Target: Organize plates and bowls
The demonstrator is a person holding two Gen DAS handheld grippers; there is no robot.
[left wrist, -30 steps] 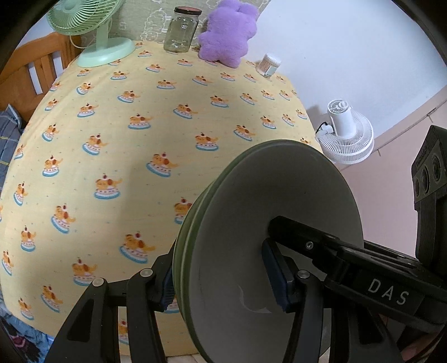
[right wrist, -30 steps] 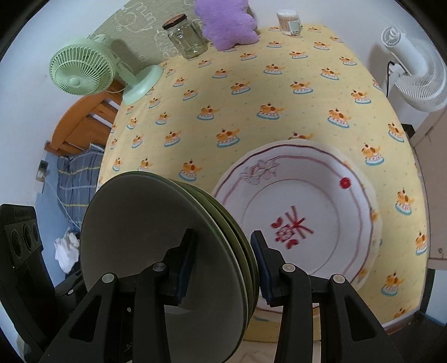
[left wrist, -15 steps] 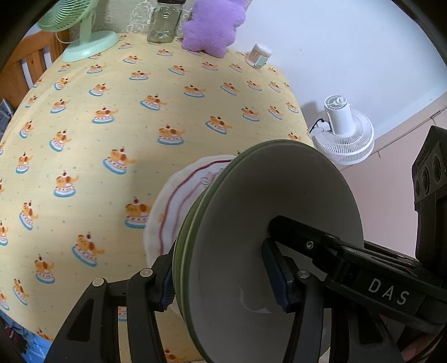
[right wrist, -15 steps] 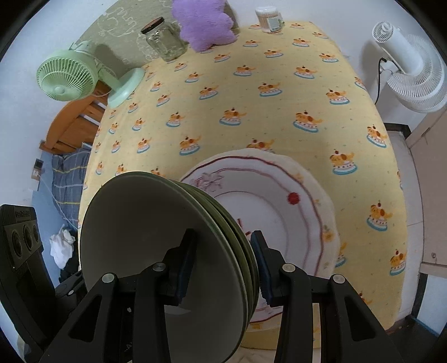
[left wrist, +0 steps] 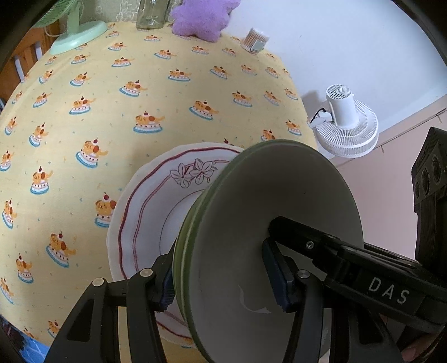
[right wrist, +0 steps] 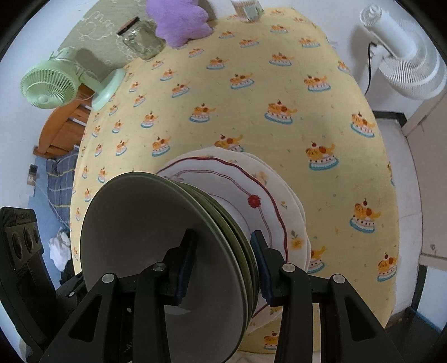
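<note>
Both grippers clamp the same stack of green-rimmed grey plates, held on edge above the table's near edge. My left gripper (left wrist: 223, 275) is shut on the stack (left wrist: 268, 223). My right gripper (right wrist: 223, 264) is shut on the stack (right wrist: 156, 245) from the other side. Below lies a stack of white plates with a red rim line and flower print (left wrist: 156, 201), also in the right wrist view (right wrist: 237, 184). The green stack hides part of it.
The table has a yellow cake-print cloth (left wrist: 111, 111). At its far edge stand a green fan (right wrist: 53, 83), a glass jar (right wrist: 142, 42), a purple plush (right wrist: 181, 22) and a cotton swab box (left wrist: 255, 40). A white fan (left wrist: 346, 123) stands on the floor to the right.
Both grippers have carried the green plate stack over the white plates and closer to them; the white plates came into the left wrist view and now sit right beneath.
</note>
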